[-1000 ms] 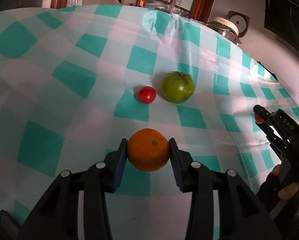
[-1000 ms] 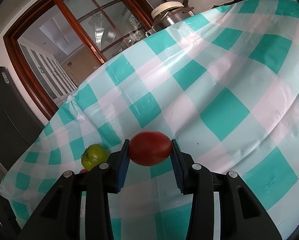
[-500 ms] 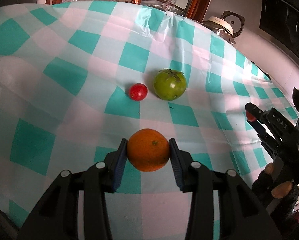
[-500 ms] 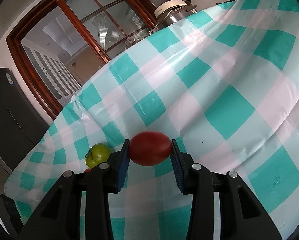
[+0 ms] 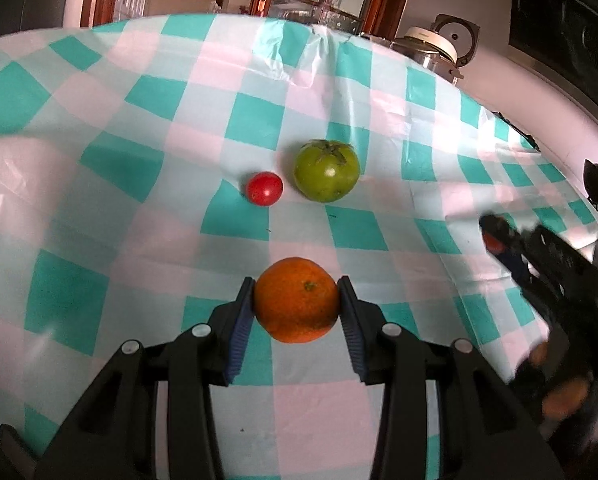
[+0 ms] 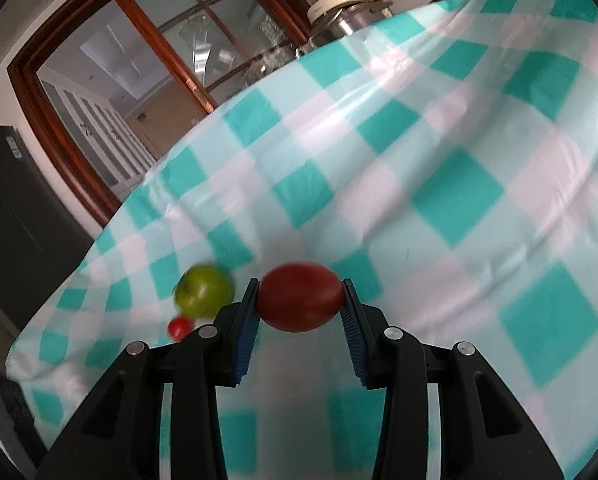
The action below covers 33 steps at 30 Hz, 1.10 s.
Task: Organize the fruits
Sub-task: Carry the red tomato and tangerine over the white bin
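A round orange citrus fruit sits clamped between the blue ribbed pads of the left gripper, held just above the teal, pink and white checked plastic tablecloth. The right gripper grasps a dark red oval tomato in the same way, pads pressed to both ends.

Beyond the orange, the left wrist view shows two fruits lying on the cloth: a small round red cherry tomato and, just beside it to the right, a larger green tomato with a leafy calyx; the two are close but apart. The right wrist view shows the same pair blurred at lower left, the green tomato above the cherry tomato, which is partly hidden behind the gripper's finger.

Only the left wrist view shows the other gripper, at the right edge, blurred, a sliver of red between its tips. Only the right wrist view shows the dark cabinet on the left.

Counted: four fruits, namely one orange, one large red tomato, one cherry tomato, one green tomato. Both views show a wood-framed glass door and one white rice cooker behind the table.
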Each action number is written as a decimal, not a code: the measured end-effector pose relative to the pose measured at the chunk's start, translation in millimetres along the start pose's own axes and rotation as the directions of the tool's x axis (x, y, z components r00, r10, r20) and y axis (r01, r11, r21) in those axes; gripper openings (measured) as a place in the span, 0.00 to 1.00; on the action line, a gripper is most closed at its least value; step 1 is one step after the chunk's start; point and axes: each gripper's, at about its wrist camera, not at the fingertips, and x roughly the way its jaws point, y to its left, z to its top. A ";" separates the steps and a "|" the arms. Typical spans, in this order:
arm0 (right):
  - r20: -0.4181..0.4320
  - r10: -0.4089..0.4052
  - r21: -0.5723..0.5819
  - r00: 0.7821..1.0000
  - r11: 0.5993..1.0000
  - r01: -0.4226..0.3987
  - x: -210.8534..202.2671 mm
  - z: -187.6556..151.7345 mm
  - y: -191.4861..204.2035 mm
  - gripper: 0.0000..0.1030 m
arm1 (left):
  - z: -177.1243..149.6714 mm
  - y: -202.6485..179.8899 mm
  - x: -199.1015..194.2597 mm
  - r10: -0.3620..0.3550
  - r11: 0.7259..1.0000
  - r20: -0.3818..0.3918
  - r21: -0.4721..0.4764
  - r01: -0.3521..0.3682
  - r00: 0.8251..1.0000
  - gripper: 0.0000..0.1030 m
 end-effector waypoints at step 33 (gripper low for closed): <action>-0.029 -0.040 -0.211 0.999 0.977 0.033 -240.2 -122.2 -25.5 0.39 | -107.2 -95.4 -123.6 -0.129 0.961 0.043 0.252 0.114 0.991 0.40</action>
